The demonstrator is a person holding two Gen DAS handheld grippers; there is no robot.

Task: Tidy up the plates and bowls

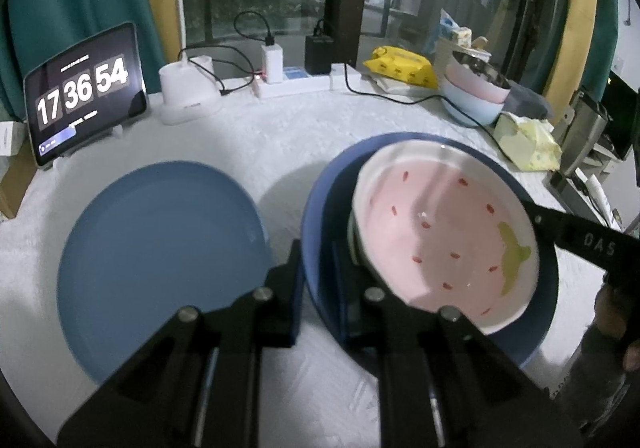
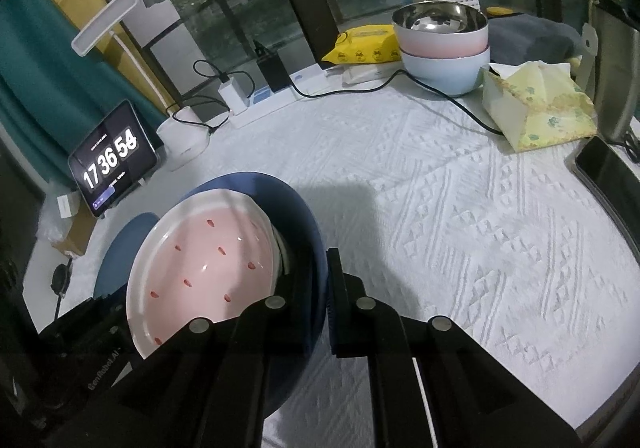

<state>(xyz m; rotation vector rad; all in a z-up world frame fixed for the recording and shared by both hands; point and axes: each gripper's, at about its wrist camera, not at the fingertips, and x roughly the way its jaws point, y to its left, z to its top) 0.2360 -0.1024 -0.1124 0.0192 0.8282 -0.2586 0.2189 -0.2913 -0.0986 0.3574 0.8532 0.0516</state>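
A dark blue plate [image 1: 320, 199] [image 2: 304, 215] is lifted and tilted above the white tablecloth, with a pink strawberry-pattern dish [image 1: 436, 236] [image 2: 208, 260] resting in it. My left gripper [image 1: 318, 268] is shut on the dark blue plate's near-left rim. My right gripper [image 2: 320, 280] is shut on the same plate's opposite rim; its finger [image 1: 580, 240] shows at the right of the left wrist view. A lighter blue plate [image 1: 160, 260] [image 2: 124, 248] lies flat on the cloth to the left.
Stacked pink and pale blue bowls [image 2: 444, 47] with a steel bowl on top stand at the back right. A tissue pack [image 2: 536, 107], yellow wipes [image 2: 364, 47], power strip with cables [image 1: 296, 83], white device [image 1: 188, 91], tablet clock [image 1: 84, 95] and phone [image 2: 608, 171] ring the table.
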